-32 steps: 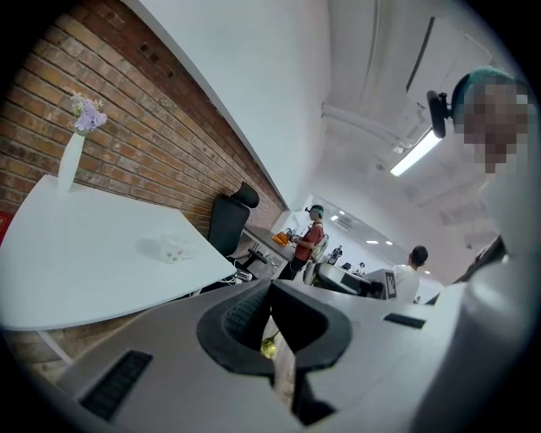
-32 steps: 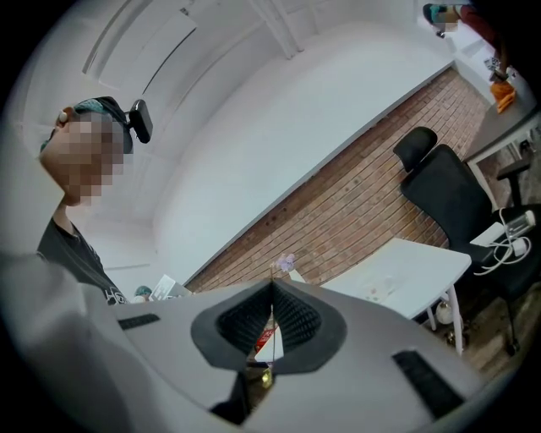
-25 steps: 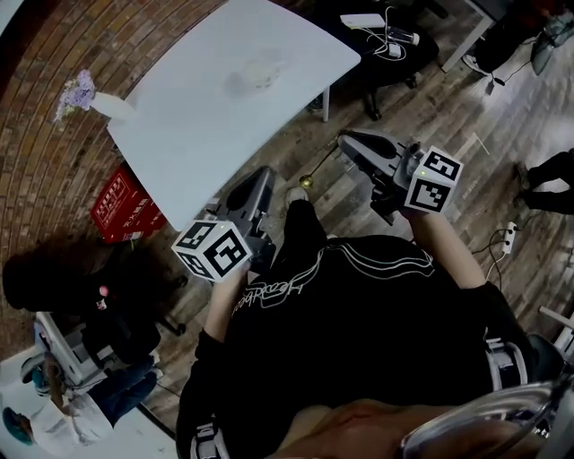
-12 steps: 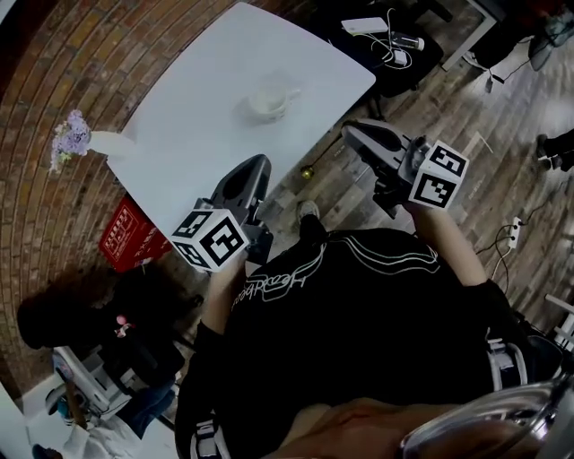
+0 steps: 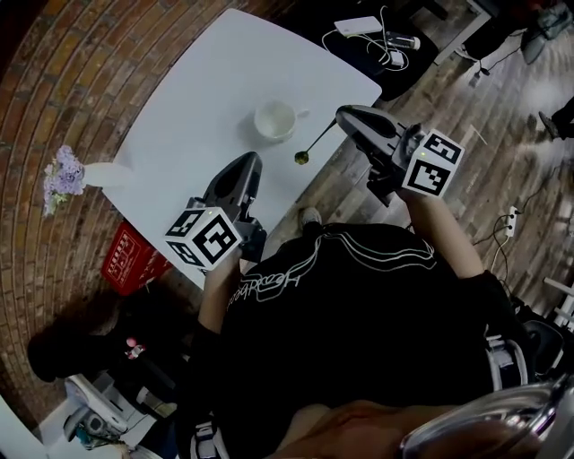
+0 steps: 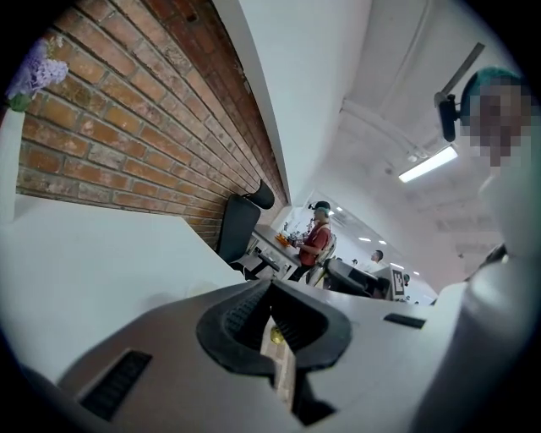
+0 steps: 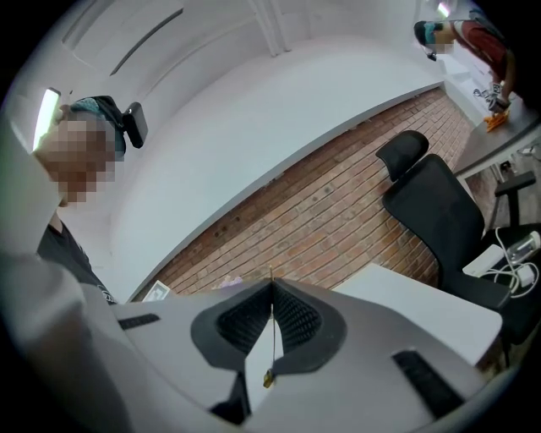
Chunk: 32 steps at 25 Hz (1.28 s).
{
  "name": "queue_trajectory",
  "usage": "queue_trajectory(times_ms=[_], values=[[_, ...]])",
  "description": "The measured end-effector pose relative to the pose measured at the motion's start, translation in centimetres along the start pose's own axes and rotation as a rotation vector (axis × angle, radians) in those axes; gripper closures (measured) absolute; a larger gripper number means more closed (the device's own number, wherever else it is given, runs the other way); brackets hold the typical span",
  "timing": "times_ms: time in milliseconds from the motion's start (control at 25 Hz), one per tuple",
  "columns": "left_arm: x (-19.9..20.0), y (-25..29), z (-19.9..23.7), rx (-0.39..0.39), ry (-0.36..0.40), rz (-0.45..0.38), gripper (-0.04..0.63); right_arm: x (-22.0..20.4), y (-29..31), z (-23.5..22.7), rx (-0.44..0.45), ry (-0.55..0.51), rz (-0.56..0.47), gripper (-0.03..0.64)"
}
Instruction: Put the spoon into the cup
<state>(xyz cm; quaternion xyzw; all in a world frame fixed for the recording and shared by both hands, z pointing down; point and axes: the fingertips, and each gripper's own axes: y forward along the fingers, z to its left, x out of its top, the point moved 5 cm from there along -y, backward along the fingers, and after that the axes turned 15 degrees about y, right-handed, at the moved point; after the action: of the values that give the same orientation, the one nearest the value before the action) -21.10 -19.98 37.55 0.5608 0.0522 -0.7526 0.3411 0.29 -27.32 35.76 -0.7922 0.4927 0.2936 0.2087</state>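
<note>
A white cup stands on the white table, near its front edge. My right gripper is shut on the handle of a thin gold spoon. The spoon slants down to the left, and its bowl hangs at the table's edge just right of the cup. In the right gripper view the handle shows as a fine line between the closed jaws of the right gripper. My left gripper hovers over the table's front edge below the cup. Its jaws are together with nothing in them, as the left gripper view also shows for the left gripper.
A white vase of purple flowers stands at the table's left end by the brick wall. A red box sits on the floor under the table. A black chair with a power strip and cables is beyond the table's far corner.
Both grippers have moved forward toward the table. The spoon's bowl, over the wood floor before, now hangs at the table's edge beside the cup. The left gripper now reaches over the table.
</note>
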Motion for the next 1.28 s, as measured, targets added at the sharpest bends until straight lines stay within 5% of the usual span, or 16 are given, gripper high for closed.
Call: queue_trajectory(times_ms=[520, 1280], values=[[0.6, 2.2, 6.1, 0.006, -0.040, 0.019, 0.591, 1.4, 6.2, -4.2, -0.060, -0.020, -0.010, 0.618], [-0.5, 3.9, 11.5, 0.043, -0.117, 0.064, 0.591, -1.6, 11.9, -11.7, -0.174, 0.020, 0.113, 0.618]])
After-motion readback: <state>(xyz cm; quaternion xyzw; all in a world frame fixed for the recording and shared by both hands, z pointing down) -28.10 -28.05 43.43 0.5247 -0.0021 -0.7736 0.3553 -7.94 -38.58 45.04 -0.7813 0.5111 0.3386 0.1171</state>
